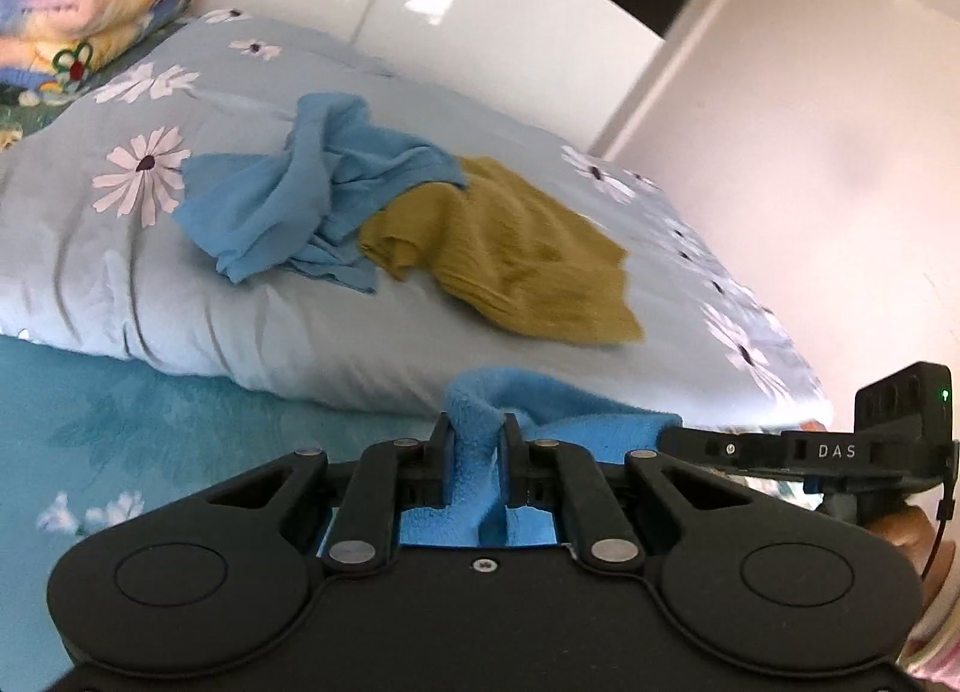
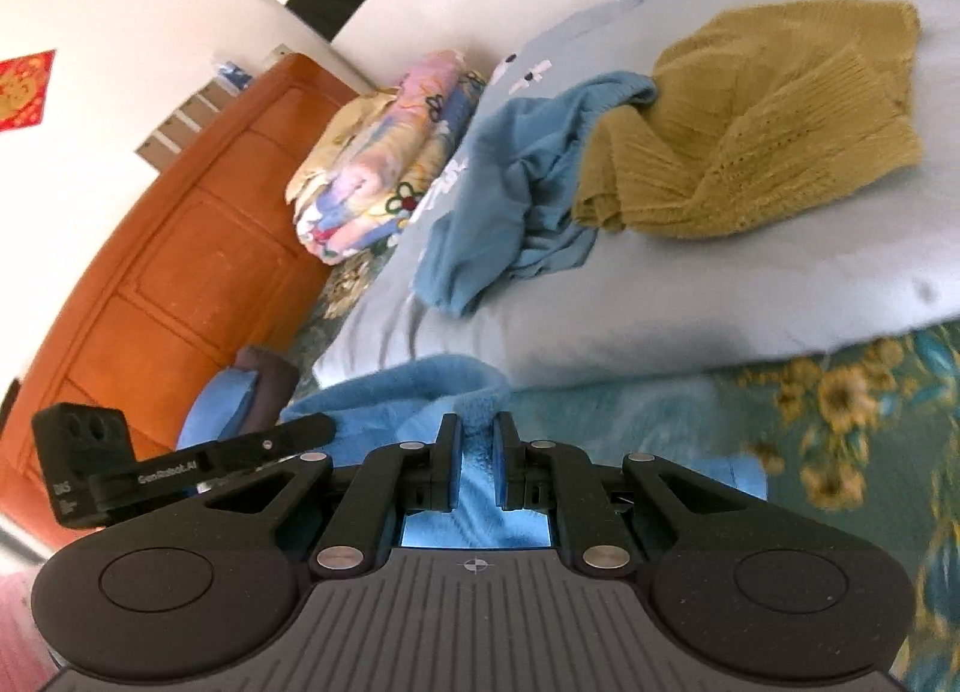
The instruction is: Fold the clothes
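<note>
Left hand-held gripper pinches the fluffy blue garment at lower centre; right hand-held gripper clamps it too, lower centre, below the bed's grey quilt.

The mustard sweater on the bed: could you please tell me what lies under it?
The mustard sweater lies on the floral duvet, and its near edge overlaps the crumpled blue shirt. How far the shirt reaches underneath is hidden.

Garments loose on grey quilt: two, blue one at 10 o'clock, mustard knit beside. Fleece pieces gripped: one. Folded blankets: one stack.
</note>
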Demonstrator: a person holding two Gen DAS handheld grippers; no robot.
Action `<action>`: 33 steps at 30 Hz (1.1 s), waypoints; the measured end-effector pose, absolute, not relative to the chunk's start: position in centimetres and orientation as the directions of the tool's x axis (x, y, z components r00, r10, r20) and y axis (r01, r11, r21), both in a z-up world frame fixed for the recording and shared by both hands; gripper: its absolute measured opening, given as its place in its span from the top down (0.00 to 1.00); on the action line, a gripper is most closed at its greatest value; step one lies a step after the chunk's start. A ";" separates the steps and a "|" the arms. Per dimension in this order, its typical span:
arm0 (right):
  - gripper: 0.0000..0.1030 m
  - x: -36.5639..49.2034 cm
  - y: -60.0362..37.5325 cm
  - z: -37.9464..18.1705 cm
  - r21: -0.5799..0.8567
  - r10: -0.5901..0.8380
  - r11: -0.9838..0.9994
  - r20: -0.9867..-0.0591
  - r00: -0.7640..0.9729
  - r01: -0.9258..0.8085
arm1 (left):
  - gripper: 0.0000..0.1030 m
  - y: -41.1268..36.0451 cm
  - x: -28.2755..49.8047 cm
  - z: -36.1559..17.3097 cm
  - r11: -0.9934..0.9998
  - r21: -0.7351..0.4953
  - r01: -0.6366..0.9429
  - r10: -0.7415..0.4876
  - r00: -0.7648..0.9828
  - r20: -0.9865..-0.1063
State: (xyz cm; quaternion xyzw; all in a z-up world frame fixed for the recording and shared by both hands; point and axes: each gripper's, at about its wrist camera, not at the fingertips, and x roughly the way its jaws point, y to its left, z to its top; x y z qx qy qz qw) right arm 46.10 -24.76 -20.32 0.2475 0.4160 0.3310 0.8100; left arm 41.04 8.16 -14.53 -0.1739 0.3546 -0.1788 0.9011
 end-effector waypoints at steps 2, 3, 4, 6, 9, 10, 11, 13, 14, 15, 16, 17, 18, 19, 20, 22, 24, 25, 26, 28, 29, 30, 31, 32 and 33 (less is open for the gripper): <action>0.92 43.0 -25.2 -19.5 0.668 0.728 0.672 -0.516 0.451 -0.321 | 0.90 8.1 38.5 -13.9 0.881 -0.422 0.213 -0.442 0.687 -0.577; 0.92 41.5 -25.5 -19.2 0.669 0.725 0.674 -0.518 0.455 -0.313 | 0.90 8.1 37.0 -13.6 0.881 -0.420 0.219 -0.445 0.687 -0.575; 0.92 40.0 -25.6 -18.9 0.671 0.724 0.674 -0.518 0.456 -0.308 | 0.90 8.2 35.6 -13.5 0.879 -0.421 0.224 -0.449 0.685 -0.573; 0.92 37.1 -25.7 -18.5 0.667 0.717 0.681 -0.525 0.458 -0.303 | 0.90 7.9 32.6 -13.5 0.883 -0.403 0.242 -0.451 0.677 -0.581; 0.92 33.1 -25.9 -18.5 0.665 0.709 0.690 -0.542 0.451 -0.287 | 0.90 7.6 28.3 -14.1 0.892 -0.368 0.261 -0.443 0.660 -0.606; 0.92 32.0 -25.9 -18.7 0.664 0.705 0.694 -0.549 0.450 -0.277 | 0.90 7.5 27.0 -14.5 0.896 -0.357 0.264 -0.438 0.657 -0.614; 0.92 30.8 -26.0 -18.8 0.662 0.698 0.700 -0.557 0.449 -0.267 | 0.90 7.4 25.6 -14.9 0.898 -0.349 0.266 -0.435 0.654 -0.619; 0.92 28.4 -26.2 -19.3 0.661 0.689 0.708 -0.571 0.446 -0.248 | 0.90 7.3 23.1 -16.1 0.902 -0.338 0.269 -0.430 0.641 -0.636; 0.92 27.2 -26.3 -19.6 0.658 0.685 0.713 -0.581 0.441 -0.241 | 0.90 7.2 21.9 -16.6 0.903 -0.333 0.271 -0.427 0.633 -0.645; 0.92 26.1 -26.3 -19.9 0.655 0.680 0.719 -0.591 0.435 -0.235 | 0.90 7.1 20.8 -17.2 0.904 -0.329 0.273 -0.427 0.626 -0.653; 0.92 25.0 -26.3 -20.3 0.650 0.675 0.724 -0.602 0.427 -0.228 | 0.90 7.0 19.8 -17.8 0.904 -0.325 0.278 -0.427 0.617 -0.661; 0.92 23.9 -26.2 -20.7 0.647 0.671 0.729 -0.614 0.416 -0.222 | 0.90 6.9 18.8 -18.3 0.904 -0.320 0.283 -0.427 0.608 -0.670; 0.92 22.8 -26.2 -21.0 0.640 0.664 0.737 -0.626 0.408 -0.217 | 0.90 6.7 18.0 -18.8 0.905 -0.313 0.288 -0.425 0.601 -0.677; 0.92 21.8 -26.1 -21.4 0.635 0.658 0.744 -0.639 0.399 -0.210 | 0.90 6.6 17.3 -19.3 0.906 -0.306 0.293 -0.423 0.596 -0.683; 0.92 20.9 -26.2 -22.0 0.635 0.654 0.747 -0.649 0.390 -0.197 | 0.90 6.5 16.4 -19.9 0.908 -0.304 0.289 -0.419 0.592 -0.689; 0.92 19.4 -26.3 -23.1 0.637 0.645 0.753 -0.666 0.375 -0.165 | 0.90 6.4 15.3 -21.0 0.909 -0.304 0.284 -0.416 0.582 -0.699; 0.94 18.3 -26.5 -24.4 0.637 0.634 0.760 -0.681 0.366 -0.131 | 0.90 6.0 14.3 -22.3 0.917 -0.272 0.290 -0.395 0.574 -0.717; 0.94 17.9 -26.5 -25.0 0.633 0.625 0.766 -0.690 0.365 -0.116 | 0.90 5.9 14.0 -23.0 0.922 -0.256 0.291 -0.382 0.570 -0.728; 0.94 17.7 -26.6 -25.6 0.627 0.616 0.772 -0.699 0.363 -0.101 | 0.90 5.8 13.7 -23.8 0.927 -0.245 0.284 -0.368 0.563 -0.740; 0.94 17.2 -26.7 -26.7 0.618 0.599 0.782 -0.715 0.360 -0.075 | 0.89 5.7 13.5 -25.0 0.935 -0.235 0.267 -0.349 0.557 -0.754; 0.94 17.1 -26.7 -27.1 0.618 0.595 0.784 -0.719 0.358 -0.063 | 0.89 5.7 13.4 -25.5 0.937 -0.236 0.258 -0.343 0.550 -0.762; 0.94 17.1 -26.7 -27.2 0.615 0.592 0.786 -0.722 0.358 -0.058 | 0.88 5.8 13.3 -25.7 0.939 -0.241 0.247 -0.340 0.544 -0.767; 0.94 17.1 -26.7 -27.4 0.612 0.588 0.789 -0.725 0.358 -0.056 | 0.87 5.9 13.2 -25.7 0.939 -0.248 0.240 -0.342 0.541 -0.768; 0.94 17.0 -26.7 -27.2 0.606 0.583 0.793 -0.726 0.365 -0.059 | 0.80 6.0 13.0 -25.6 0.938 -0.258 0.234 -0.345 0.539 -0.768; 0.93 17.0 -26.7 -27.0 0.600 0.577 0.798 -0.727 0.373 -0.065 | 0.69 6.1 12.7 -25.4 0.936 -0.264 0.235 -0.351 0.541 -0.764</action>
